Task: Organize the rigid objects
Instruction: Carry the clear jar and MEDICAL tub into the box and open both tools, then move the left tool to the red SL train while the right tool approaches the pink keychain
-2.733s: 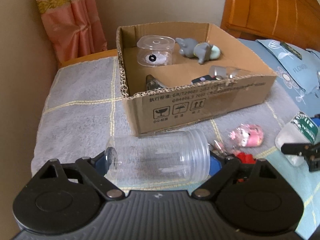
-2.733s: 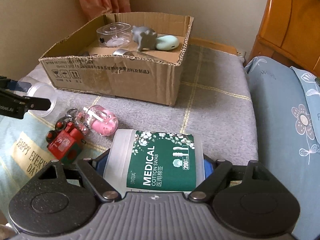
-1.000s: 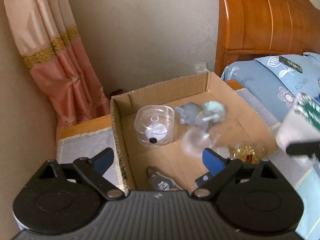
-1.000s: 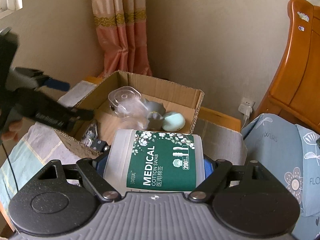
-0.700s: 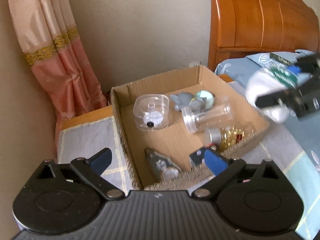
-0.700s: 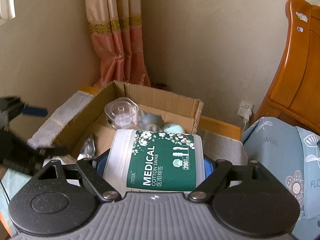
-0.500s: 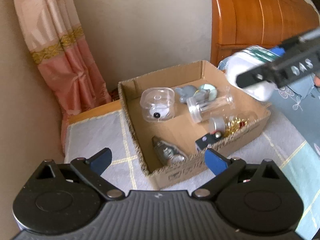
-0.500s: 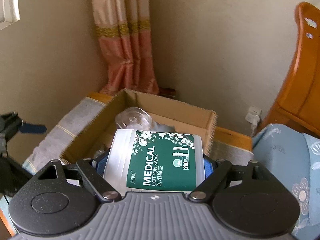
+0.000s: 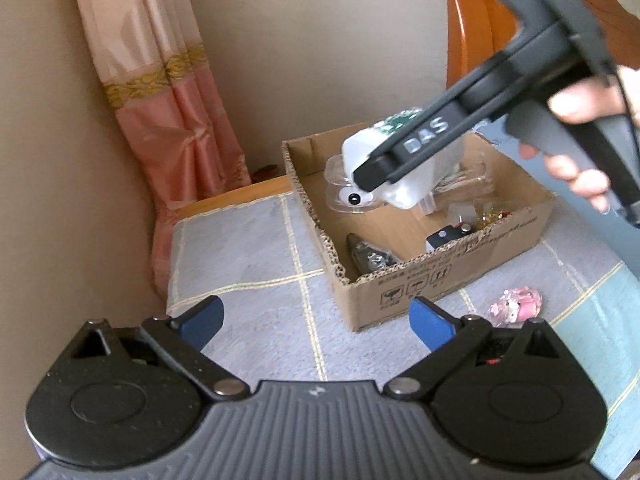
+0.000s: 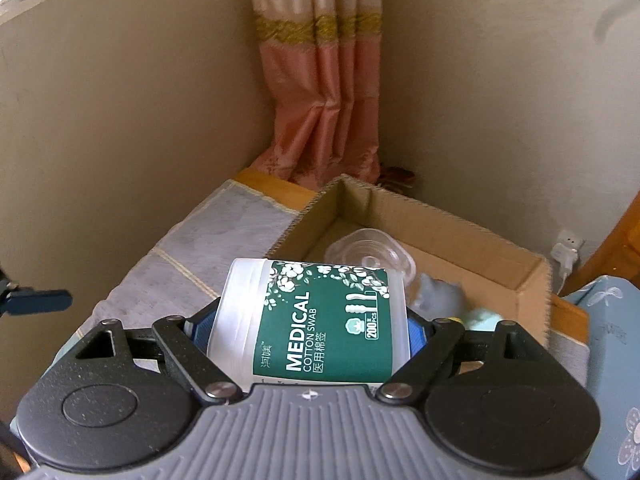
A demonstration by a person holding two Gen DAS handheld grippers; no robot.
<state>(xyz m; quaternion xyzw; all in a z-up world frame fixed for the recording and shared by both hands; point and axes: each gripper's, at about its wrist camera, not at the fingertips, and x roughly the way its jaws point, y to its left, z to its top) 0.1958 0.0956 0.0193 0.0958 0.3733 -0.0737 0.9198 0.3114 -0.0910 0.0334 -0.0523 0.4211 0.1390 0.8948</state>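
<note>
My right gripper (image 10: pixel 308 326) is shut on a white cotton swab jar (image 10: pixel 316 320) with a green label and holds it above the cardboard box (image 10: pixel 440 220). In the left wrist view the jar (image 9: pixel 400 160) hangs over the back of the box (image 9: pixel 404 284). The box holds a clear round case (image 9: pixel 348 196), a clear tube (image 9: pixel 464 184), a grey toy (image 10: pixel 440 292) and small items. My left gripper (image 9: pixel 316 316) is open and empty, low over the grey blanket in front of the box's left corner.
A pink keychain toy (image 9: pixel 518 306) lies on the blanket (image 9: pixel 248 248) right of the box front. A pink curtain (image 9: pixel 172 112) hangs in the wall corner behind. A wooden headboard (image 9: pixel 476 40) and blue pillow (image 10: pixel 612 340) are at the right.
My left gripper let the clear tube go into the box and drew back, open. My right gripper carried the cotton swab jar up and left, over the box.
</note>
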